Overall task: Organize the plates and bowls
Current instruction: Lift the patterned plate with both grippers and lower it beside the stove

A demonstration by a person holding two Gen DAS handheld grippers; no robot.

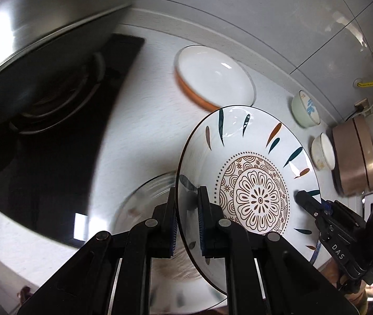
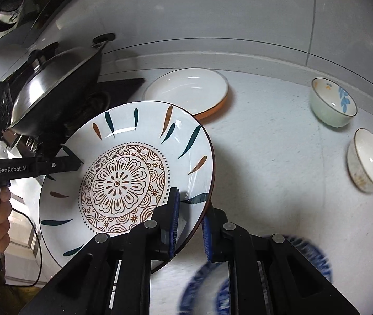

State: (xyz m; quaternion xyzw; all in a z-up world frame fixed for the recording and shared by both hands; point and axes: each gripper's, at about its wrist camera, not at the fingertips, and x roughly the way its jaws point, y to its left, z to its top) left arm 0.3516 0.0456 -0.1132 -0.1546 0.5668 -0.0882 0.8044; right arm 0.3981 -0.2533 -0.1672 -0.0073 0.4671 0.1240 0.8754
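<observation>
A white plate with a brown flower medallion and teal and orange leaf marks (image 1: 254, 173) is held tilted above the white counter by both grippers. My left gripper (image 1: 187, 204) is shut on its left rim. My right gripper (image 2: 190, 210) is shut on its right rim (image 2: 123, 181). An orange-rimmed white plate (image 1: 212, 76) (image 2: 189, 89) lies flat on the counter behind it. A pale green bowl with blue leaves (image 1: 305, 113) (image 2: 333, 109) and a white speckled bowl (image 1: 323, 151) (image 2: 368, 160) stand at the right. A blue patterned plate (image 2: 309, 257) lies blurred under my right gripper.
A steel wok with lid (image 1: 29, 39) (image 2: 55, 84) sits on a black stove (image 1: 55, 144) at the left. A clear glass dish (image 1: 144, 202) lies under the held plate. A bronze round tin (image 1: 354, 152) stands at the far right. The tiled wall (image 2: 212, 13) runs behind the counter.
</observation>
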